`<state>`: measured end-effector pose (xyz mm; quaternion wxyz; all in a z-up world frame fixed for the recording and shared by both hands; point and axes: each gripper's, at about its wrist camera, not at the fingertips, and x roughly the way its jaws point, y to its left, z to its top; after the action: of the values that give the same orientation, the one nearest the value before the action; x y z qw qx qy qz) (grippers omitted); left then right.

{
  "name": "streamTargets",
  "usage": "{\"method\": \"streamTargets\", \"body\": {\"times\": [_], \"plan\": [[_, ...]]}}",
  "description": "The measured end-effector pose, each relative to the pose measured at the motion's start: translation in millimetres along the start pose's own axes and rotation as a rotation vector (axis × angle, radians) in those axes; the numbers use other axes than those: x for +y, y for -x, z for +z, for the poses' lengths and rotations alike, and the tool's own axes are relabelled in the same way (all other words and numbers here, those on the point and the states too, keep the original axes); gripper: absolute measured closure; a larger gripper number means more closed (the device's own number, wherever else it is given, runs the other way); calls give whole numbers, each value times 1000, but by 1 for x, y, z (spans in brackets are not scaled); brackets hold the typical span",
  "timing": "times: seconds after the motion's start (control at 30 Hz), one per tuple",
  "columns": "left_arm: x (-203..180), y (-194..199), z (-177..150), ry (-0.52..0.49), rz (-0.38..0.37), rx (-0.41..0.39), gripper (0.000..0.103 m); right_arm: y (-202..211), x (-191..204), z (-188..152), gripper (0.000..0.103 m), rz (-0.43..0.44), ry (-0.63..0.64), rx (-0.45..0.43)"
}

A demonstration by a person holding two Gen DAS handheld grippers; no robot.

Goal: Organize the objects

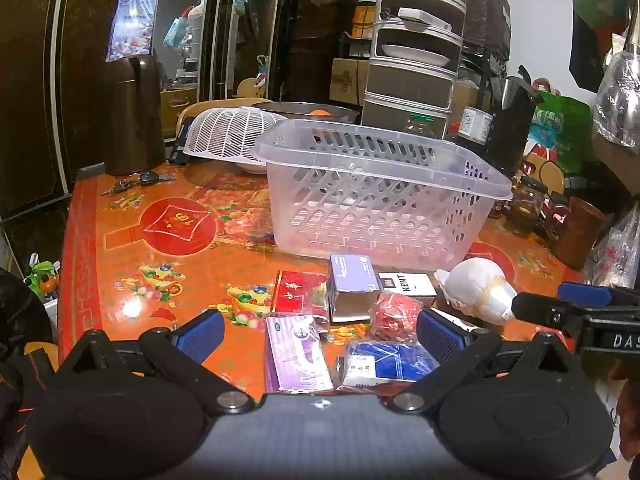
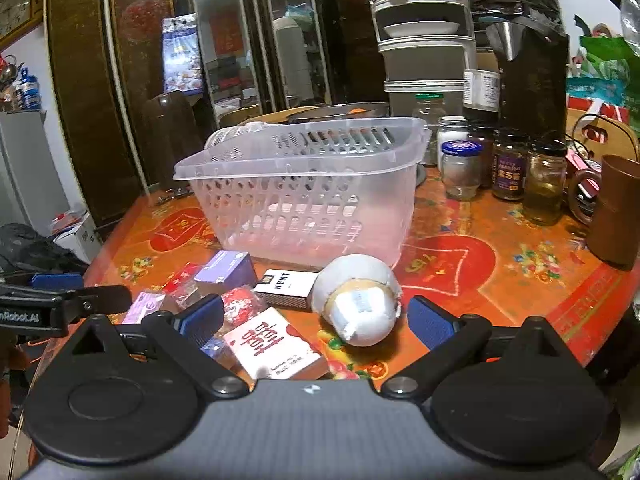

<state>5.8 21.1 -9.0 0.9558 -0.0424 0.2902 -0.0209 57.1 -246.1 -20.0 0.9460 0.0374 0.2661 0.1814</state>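
I hold both tools wide apart, left tool (image 1: 320,336) and right tool (image 2: 316,320), over glossy boxes (image 1: 298,354); slotted clear plastic basket (image 1: 376,188) behind, glass jars (image 2: 508,170) beside it on the desk (image 2: 500,276).

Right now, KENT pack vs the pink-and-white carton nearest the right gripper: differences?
The KENT pack is white with black lettering; the pink-and-white carton carries red characters. KENT pack lies just before the basket; the carton lies nearer the right gripper. Both lie flat on the table, ungripped.
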Motion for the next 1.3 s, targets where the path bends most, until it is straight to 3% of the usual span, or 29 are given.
{"method": "streamTargets", "body": {"times": [0.33, 0.53, 0.73, 1.0, 1.17, 1.3], "plan": [[15, -2, -4, 3, 18, -27, 0, -8, -15, -2, 3, -11, -41, 8], [32, -11, -11, 35, 14, 11, 5, -14, -26, -4, 7, -16, -56, 16], [32, -13, -18, 28, 4, 13, 5, -14, -29, -9, 7, 14, -73, 14], [30, -19, -34, 4, 23, 50, 5, -26, -35, -14, 7, -21, -38, 56], [27, -29, -34, 0, 8, 70, 5, -39, -31, -5, 12, 39, -42, 78], [26, -30, -38, -17, 33, 68, 5, -54, -24, -2, 15, 20, -10, 107]]}}
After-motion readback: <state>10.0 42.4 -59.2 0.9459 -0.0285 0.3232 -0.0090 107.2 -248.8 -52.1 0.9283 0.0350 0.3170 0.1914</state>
